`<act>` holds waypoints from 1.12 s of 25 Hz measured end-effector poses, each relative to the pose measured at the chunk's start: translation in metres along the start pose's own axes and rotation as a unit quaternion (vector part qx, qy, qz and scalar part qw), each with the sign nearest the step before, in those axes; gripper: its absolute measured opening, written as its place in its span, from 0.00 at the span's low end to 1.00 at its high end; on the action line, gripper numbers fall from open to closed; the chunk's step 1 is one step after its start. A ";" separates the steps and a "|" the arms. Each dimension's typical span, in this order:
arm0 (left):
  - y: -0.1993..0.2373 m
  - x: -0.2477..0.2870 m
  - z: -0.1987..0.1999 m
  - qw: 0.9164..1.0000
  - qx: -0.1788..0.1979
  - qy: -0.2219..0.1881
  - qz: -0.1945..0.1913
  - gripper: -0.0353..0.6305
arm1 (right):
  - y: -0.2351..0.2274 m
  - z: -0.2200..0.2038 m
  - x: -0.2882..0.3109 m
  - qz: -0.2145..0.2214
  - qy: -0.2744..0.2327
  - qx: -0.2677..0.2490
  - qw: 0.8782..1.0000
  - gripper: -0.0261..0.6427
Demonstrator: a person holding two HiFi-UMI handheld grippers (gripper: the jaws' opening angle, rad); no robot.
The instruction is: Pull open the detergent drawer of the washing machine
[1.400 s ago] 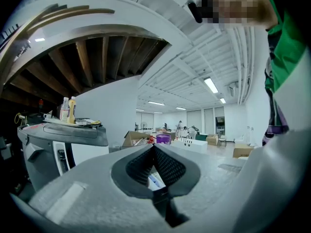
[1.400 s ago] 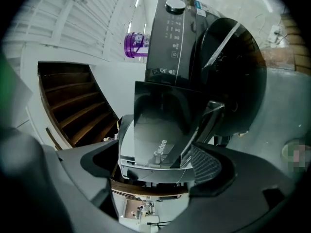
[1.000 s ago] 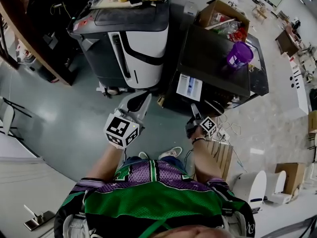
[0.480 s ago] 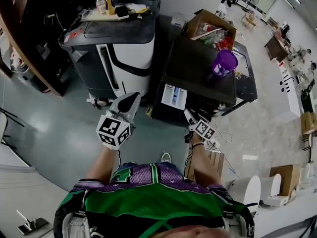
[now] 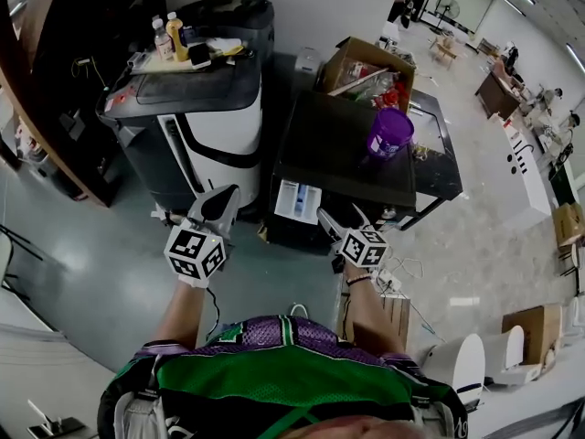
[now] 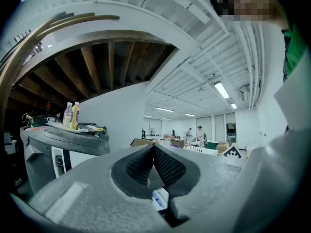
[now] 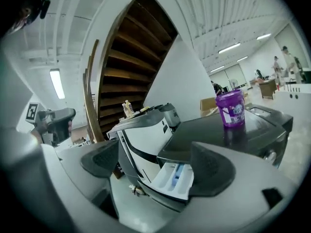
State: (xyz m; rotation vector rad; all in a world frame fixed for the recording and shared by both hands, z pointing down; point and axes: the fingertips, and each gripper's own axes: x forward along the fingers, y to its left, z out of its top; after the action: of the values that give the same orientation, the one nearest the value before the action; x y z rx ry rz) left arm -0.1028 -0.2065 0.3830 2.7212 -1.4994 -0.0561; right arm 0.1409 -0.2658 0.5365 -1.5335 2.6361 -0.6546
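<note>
Your left gripper point(image 5: 223, 203) hangs in front of the grey-and-white appliance point(image 5: 215, 122), clear of it; its jaws are pressed together with nothing clamped between them. The detergent drawer point(image 5: 297, 201) stands pulled out from the front of the dark washing machine point(image 5: 347, 149), at the corner nearest the appliance; its white compartments and blue insert face upward. Your right gripper point(image 5: 331, 221) sits just beside the drawer without touching it; its jaws are spread wide and hold nothing; in the right gripper view the drawer shows beyond the gap. A purple tub point(image 5: 390, 133) stands upright on the washing machine's top; a cardboard box point(image 5: 366, 62) lies behind it; two bottles point(image 5: 169, 37) stand on the appliance.
</note>
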 end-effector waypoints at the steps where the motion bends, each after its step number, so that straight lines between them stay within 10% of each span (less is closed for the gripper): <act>1: -0.002 0.002 0.001 1.000 0.001 0.002 -0.001 0.08 | 0.004 0.008 -0.004 0.002 -0.004 0.004 1.000 0.72; 16: -0.022 0.027 0.027 1.000 0.016 -0.023 -0.010 0.08 | 0.066 0.125 -0.056 -0.011 -0.080 -0.113 0.990 0.71; 28: -0.028 0.032 0.049 0.999 0.026 -0.045 0.000 0.08 | 0.083 0.158 -0.063 -0.028 -0.111 -0.169 0.979 0.36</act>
State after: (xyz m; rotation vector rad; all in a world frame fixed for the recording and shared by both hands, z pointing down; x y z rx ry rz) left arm -0.0641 -0.2195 0.3320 2.7937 -1.5456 -0.1447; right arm 0.1401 -0.2317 0.3504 -1.6489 2.6360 -0.0247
